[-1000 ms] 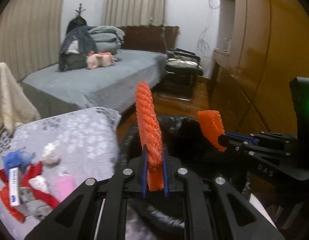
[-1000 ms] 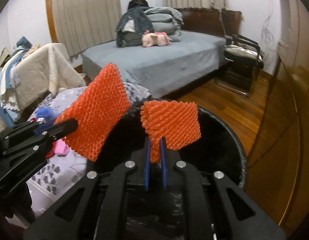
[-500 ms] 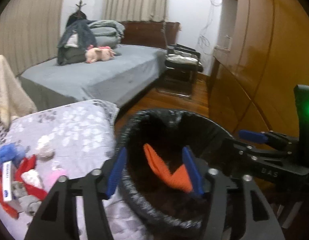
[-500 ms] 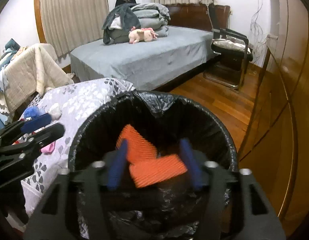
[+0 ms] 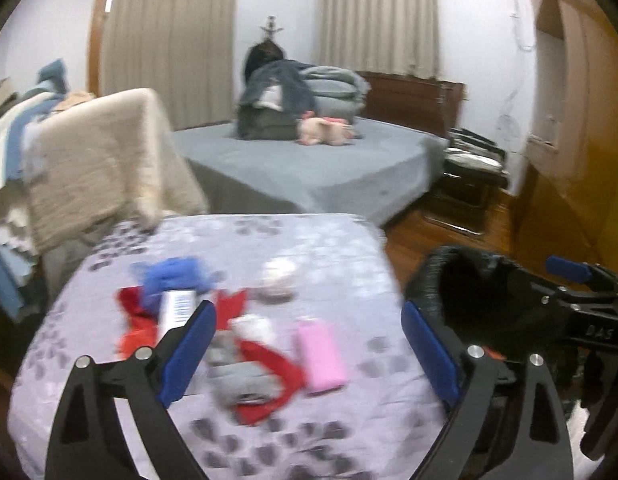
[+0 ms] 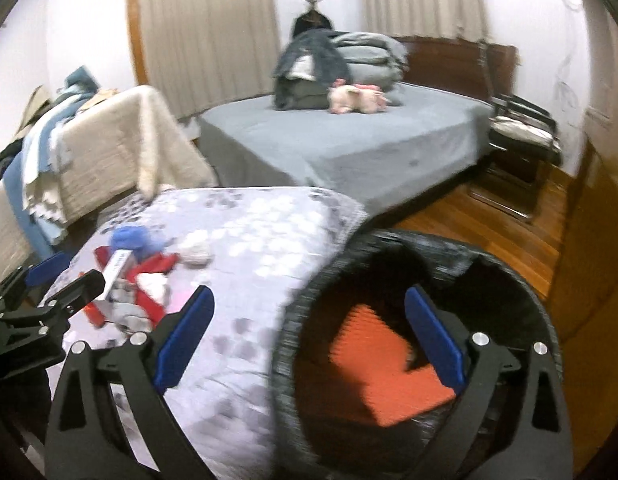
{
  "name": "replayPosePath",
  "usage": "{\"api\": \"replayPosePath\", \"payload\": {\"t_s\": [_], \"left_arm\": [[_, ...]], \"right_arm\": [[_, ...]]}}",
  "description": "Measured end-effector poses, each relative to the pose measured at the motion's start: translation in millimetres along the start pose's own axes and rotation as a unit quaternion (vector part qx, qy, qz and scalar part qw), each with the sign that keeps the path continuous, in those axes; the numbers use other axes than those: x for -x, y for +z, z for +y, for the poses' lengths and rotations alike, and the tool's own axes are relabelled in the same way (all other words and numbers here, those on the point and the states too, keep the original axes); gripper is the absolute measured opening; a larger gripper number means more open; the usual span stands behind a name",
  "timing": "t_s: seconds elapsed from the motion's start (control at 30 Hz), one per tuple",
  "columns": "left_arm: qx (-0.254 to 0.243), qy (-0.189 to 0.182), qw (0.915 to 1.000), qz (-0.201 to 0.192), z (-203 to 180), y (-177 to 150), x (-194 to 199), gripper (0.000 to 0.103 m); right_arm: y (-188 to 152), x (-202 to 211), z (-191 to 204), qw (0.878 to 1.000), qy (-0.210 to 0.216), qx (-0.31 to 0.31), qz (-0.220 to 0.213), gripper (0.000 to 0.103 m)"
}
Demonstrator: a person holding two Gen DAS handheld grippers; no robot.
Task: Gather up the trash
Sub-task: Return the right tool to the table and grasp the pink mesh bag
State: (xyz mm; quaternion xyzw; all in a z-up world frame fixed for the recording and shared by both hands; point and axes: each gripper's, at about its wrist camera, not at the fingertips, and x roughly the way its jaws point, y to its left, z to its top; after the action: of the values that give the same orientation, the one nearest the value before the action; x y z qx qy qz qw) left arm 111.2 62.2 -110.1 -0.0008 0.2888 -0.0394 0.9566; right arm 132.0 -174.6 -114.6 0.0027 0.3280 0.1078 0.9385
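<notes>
Our left claw (image 5: 309,348) is wide open and holds nothing, low in the frame over the trash pile (image 5: 229,344) on the table (image 5: 309,240). Our right claw (image 6: 309,336) is wide open too, with orange foam (image 6: 385,364) inside the black bin (image 6: 509,276) at lower right.

Black bag-lined trash bin (image 5: 449,276): in the left wrist view its right part is covered by the right gripper (image 5: 569,300), and its inside is too dark to read.
Orange mesh sheets (image 6: 385,364): blurred; partly hidden behind a blue finger pad (image 6: 435,332).
Red-and-grey pile of scraps (image 5: 257,364): motion-smeared, single pieces cannot be told apart.
White box with blue print (image 5: 175,308): lettering unreadable.
Floral-covered bench (image 5: 309,440): near edge cut off by the frame.
</notes>
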Motion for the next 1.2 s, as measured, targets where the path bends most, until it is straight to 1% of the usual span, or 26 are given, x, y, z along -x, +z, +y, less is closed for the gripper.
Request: {"api": "replayPosePath", "payload": {"t_s": [0.1,0.2,0.33,0.4,0.53,0.6,0.83,0.9,0.93,1.0,1.03,1.1,1.17,1.2], "left_arm": [[0.012,0.033,0.9994,0.001,29,-6,1,0.092],[0.019,0.056,0.9982,0.006,46,-14,0,0.091],[0.027,0.076,0.9966,0.015,64,-24,-6,0.09],[0.032,0.082,0.9959,0.021,71,-28,-13,0.088],[0.037,0.084,0.9953,0.029,79,-38,-23,0.086],[0.038,0.085,0.995,0.035,82,-42,-30,0.085],[0.041,0.081,0.9948,0.045,90,-49,-41,0.081],[0.04,0.08,0.9948,0.048,92,-50,-43,0.081],[0.041,0.079,0.9948,0.049,92,-50,-44,0.079],[0.043,0.076,0.9949,0.051,93,-50,-46,0.077],[0.043,0.075,0.995,0.051,93,-50,-47,0.077],[0.039,0.075,0.9952,0.051,92,-50,-49,0.076],[0.038,0.074,0.9953,0.051,90,-49,-52,0.073],[0.037,0.074,0.9953,0.051,90,-49,-53,0.073]], "right_arm": [[2,-13,29,1.0,0.023,0.015,-0.001,0.094],[4,-29,53,0.999,0.036,0.029,0.001,0.093],[-1,-54,78,0.998,0.042,0.038,0.009,0.091],[-5,-66,87,0.998,0.039,0.041,0.013,0.082],[-16,-91,98,0.998,0.036,0.044,0.028,0.08],[-21,-102,102,0.998,0.033,0.049,0.038,0.076],[-38,-131,110,0.995,0.035,0.052,0.075,0.067],[-41,-138,113,0.994,0.038,0.055,0.087,0.059],[-42,-141,115,0.993,0.041,0.058,0.094,0.057],[-44,-146,115,0.992,0.047,0.059,0.102,0.047],[-44,-148,116,0.991,0.052,0.059,0.11,0.044],[-45,-150,116,0.989,0.061,0.06,0.117,0.027],[-46,-150,118,0.988,0.07,0.063,0.122,0.019],[-46,-150,119,0.988,0.072,0.065,0.122,0.017]]}}
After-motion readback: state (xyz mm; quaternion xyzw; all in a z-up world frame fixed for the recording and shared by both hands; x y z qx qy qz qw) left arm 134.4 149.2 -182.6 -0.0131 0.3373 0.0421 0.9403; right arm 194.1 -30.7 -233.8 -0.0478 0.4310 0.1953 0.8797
